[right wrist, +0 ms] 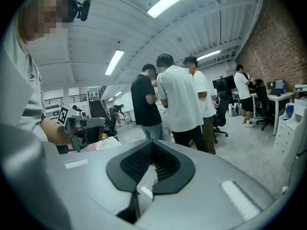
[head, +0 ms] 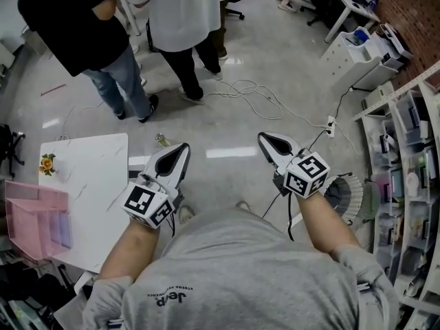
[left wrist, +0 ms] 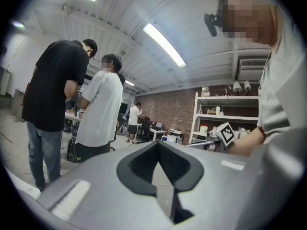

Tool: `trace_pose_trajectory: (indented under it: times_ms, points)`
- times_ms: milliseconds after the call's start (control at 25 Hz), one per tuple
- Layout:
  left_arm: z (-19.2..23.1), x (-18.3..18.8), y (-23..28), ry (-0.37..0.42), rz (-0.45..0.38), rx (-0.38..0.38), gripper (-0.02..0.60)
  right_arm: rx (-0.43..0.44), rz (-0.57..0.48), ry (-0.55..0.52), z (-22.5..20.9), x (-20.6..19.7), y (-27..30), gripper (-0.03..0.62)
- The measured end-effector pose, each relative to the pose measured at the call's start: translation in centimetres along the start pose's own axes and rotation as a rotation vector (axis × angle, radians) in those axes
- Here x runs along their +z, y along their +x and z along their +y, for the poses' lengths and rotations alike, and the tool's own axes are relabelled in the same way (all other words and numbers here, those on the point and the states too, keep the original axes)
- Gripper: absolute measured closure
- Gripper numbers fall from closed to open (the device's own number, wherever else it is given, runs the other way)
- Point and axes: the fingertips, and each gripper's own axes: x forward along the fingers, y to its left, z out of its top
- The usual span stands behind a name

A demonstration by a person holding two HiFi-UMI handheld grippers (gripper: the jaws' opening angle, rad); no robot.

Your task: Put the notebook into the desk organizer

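Observation:
My left gripper point(head: 181, 148) and right gripper point(head: 265, 138) are held side by side in front of the person's chest, over the floor and off the table. Both are shut with nothing between the jaws, as the left gripper view point(left wrist: 158, 143) and the right gripper view point(right wrist: 151, 143) also show. The pink desk organizer point(head: 31, 215) stands at the near left of the white table point(head: 93, 184); a purplish patch shows through its wall. I cannot make out a notebook lying on the table. In the right gripper view the left gripper point(right wrist: 79, 125) appears beside the table point(right wrist: 109, 142).
Two people point(head: 182, 26) stand on the floor just beyond the table. A small yellow flower ornament point(head: 47, 163) lies on the table's far left. Cables point(head: 254, 95) trail over the floor. Shelving point(head: 405, 170) and a round fan point(head: 347, 194) are at the right.

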Motion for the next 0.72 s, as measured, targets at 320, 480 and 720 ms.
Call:
trace_pose_trajectory:
  times_ms: [320, 480, 720]
  points:
    - [-0.04, 0.17, 0.02, 0.007, -0.006, 0.002, 0.523, 0.004, 0.011, -0.028, 0.22, -0.01, 0.02, 0.593]
    - [-0.21, 0.27, 0.05, 0.012, -0.008, 0.000, 0.523, 0.003, 0.008, -0.025, 0.14, 0.10, -0.08, 0.593]
    - [-0.30, 0.41, -0.16, 0.017, -0.011, -0.001, 0.523, 0.003, 0.012, -0.026, 0.30, 0.09, -0.02, 0.593]
